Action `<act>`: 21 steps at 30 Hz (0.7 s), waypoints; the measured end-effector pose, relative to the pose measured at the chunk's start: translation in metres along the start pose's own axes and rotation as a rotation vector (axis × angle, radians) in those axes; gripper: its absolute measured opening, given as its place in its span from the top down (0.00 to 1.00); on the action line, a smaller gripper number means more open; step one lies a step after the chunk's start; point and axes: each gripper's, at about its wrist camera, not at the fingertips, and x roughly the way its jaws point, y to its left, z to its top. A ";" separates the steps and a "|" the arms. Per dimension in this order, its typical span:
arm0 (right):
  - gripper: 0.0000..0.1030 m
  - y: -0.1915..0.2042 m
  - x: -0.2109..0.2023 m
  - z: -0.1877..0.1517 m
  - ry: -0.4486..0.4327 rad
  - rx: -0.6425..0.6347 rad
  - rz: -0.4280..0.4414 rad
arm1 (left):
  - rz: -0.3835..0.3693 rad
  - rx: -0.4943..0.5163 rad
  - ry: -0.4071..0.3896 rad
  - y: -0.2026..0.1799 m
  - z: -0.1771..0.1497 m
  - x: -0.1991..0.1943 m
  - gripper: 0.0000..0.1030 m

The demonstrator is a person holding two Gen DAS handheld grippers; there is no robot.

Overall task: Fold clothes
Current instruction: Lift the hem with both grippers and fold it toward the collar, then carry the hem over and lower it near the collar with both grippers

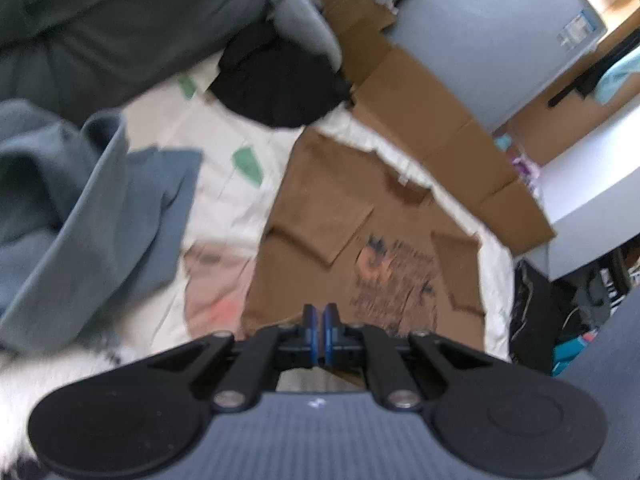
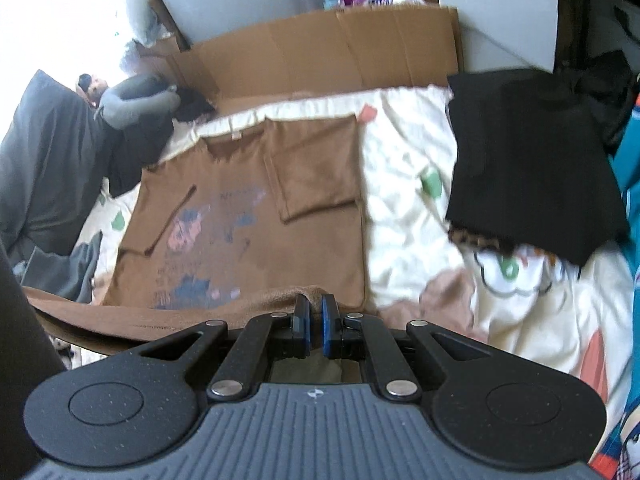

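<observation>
A brown T-shirt (image 2: 248, 208) lies flat on a pale bedspread (image 2: 408, 208), both sleeves already folded in over its print. The right gripper (image 2: 315, 312) is pinched tight on the raised bottom hem. The left gripper (image 1: 320, 320) is likewise closed at that hem, though blur hides the cloth between its pads. Done well, both corners travel level toward the collar, hem taut, landing square without dragging the sleeves.

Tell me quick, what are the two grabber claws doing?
Left gripper: closed on the hem of the brown printed T-shirt.
Right gripper: closed, pinching the same shirt's hem.
</observation>
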 end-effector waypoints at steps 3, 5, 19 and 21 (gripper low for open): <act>0.97 0.002 -0.002 0.016 -0.022 -0.005 -0.002 | -0.026 0.010 -0.032 -0.004 0.015 0.002 0.97; 0.96 0.003 -0.002 0.026 -0.032 -0.004 -0.004 | -0.042 0.015 -0.051 -0.007 0.025 0.002 0.97; 0.96 0.009 0.020 0.092 -0.052 -0.058 0.024 | -0.036 0.014 -0.071 -0.028 0.082 0.012 0.97; 0.96 0.008 0.025 0.104 -0.061 -0.062 0.037 | -0.009 0.025 -0.068 -0.035 0.093 0.015 0.97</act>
